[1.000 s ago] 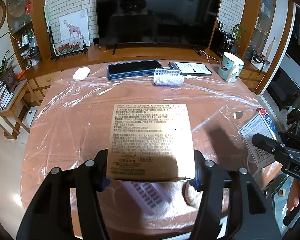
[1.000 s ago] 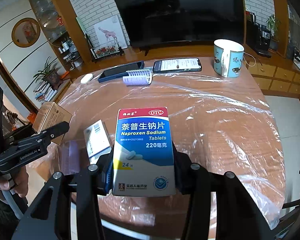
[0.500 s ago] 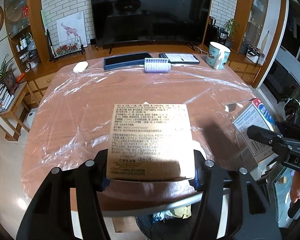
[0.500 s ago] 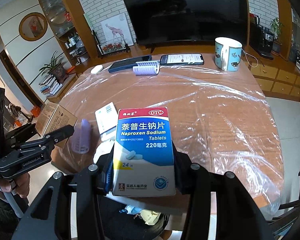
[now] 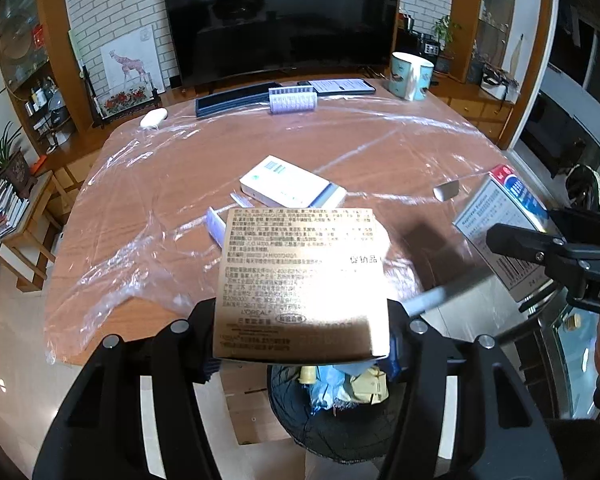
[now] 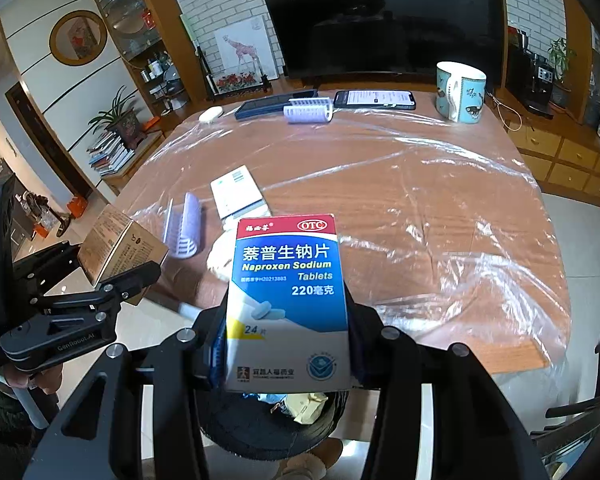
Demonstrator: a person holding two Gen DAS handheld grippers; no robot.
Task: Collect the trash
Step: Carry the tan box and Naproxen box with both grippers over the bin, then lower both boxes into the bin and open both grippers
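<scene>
A gold box (image 5: 300, 276) is pinched between the jaws of the left gripper (image 5: 300, 320), and a blue and white pill box (image 6: 286, 304) is pinched between the jaws of the right gripper (image 6: 286, 344). Both boxes are held in the air at the near edge of the table (image 5: 400, 148), and a black trash bin (image 5: 332, 412) can be seen on the floor right under them, with some rubbish already inside. The step now seems to be dropping the boxes in. To do it well, each box should be brought fully over the round mouth of the bin before the jaws are let go, so nothing bounces off the rim. The boxes could be lowered a little first, since a long fall may make them tip out. The two grippers are close together, so one box could be dropped at a time to stop them bumping. More trash is left on the table: a white box (image 5: 290, 188) and a small purple comb-like thing (image 6: 186, 226) lie near the edge, with a white crumpled bit beside them that is too blurred to name. The mug (image 6: 460, 92) and phone (image 6: 374, 99) at the far side should be left alone.
</scene>
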